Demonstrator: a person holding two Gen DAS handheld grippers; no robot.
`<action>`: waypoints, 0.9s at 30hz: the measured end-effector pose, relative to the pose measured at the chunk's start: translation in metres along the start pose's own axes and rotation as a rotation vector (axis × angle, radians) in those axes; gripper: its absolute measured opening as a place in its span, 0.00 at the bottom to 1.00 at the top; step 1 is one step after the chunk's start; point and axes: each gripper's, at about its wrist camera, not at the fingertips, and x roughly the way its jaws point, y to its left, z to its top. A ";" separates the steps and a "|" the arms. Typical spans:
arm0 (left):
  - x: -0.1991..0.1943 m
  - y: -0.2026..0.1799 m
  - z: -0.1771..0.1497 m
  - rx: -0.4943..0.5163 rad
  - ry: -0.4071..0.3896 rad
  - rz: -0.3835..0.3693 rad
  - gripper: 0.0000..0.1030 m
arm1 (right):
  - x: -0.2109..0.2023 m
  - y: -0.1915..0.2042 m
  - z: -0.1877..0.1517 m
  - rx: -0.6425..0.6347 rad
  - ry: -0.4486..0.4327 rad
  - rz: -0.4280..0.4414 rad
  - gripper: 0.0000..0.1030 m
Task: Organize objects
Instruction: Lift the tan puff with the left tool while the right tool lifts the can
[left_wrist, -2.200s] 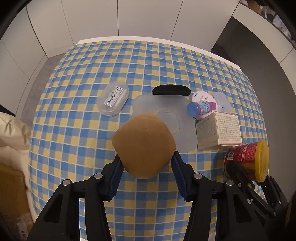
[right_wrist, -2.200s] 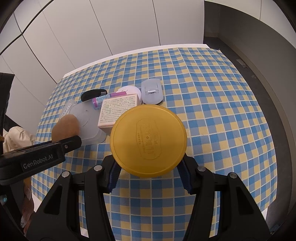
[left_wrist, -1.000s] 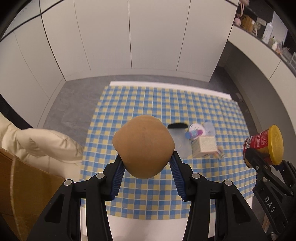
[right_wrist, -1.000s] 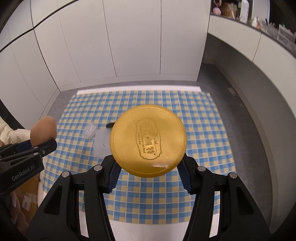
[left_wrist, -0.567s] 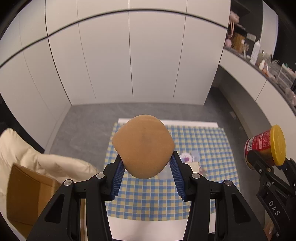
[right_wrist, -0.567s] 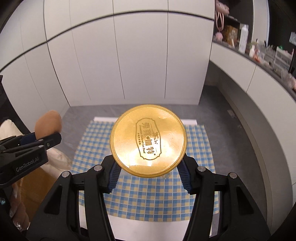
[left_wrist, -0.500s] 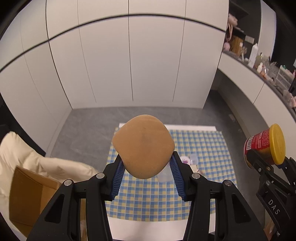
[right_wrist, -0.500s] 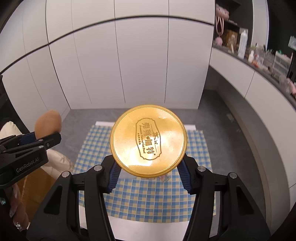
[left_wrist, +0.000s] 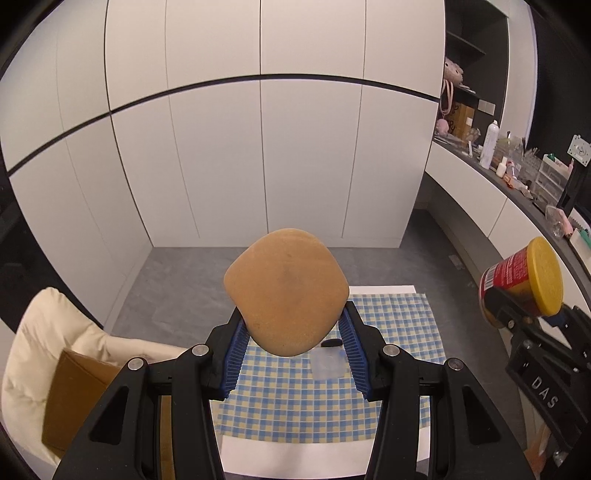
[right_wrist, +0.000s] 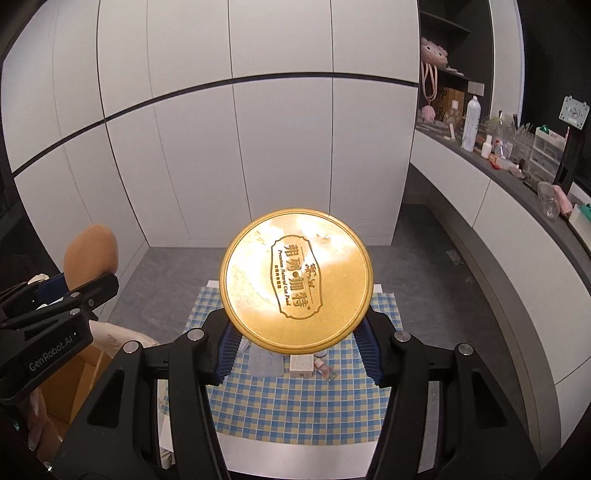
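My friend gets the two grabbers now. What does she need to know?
Left gripper: shut on the tan sponge, held high above the table.
Right gripper: shut on the yellow-lidded can, also held high.
On the checkered tablecloth far below: a clear lid, a small white box, other items too small to name.
Done: both things are lifted off the table.
Left: set each one down wherever it belongs; no target spot shows.

walls: white panels (left_wrist: 295, 158) | floor: grey (left_wrist: 192, 273) | right: cluttered counter (right_wrist: 517, 173) | left: possibly cream cushion (left_wrist: 40, 332)
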 end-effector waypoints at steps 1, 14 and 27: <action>-0.004 0.000 0.001 0.002 -0.005 0.000 0.47 | -0.005 0.000 0.001 0.000 -0.006 0.000 0.55; -0.025 -0.001 -0.019 0.020 -0.002 -0.020 0.47 | -0.035 0.004 -0.006 -0.002 -0.014 0.011 0.55; -0.034 -0.006 -0.034 0.039 0.017 -0.008 0.47 | -0.042 -0.003 -0.016 0.001 -0.007 -0.003 0.55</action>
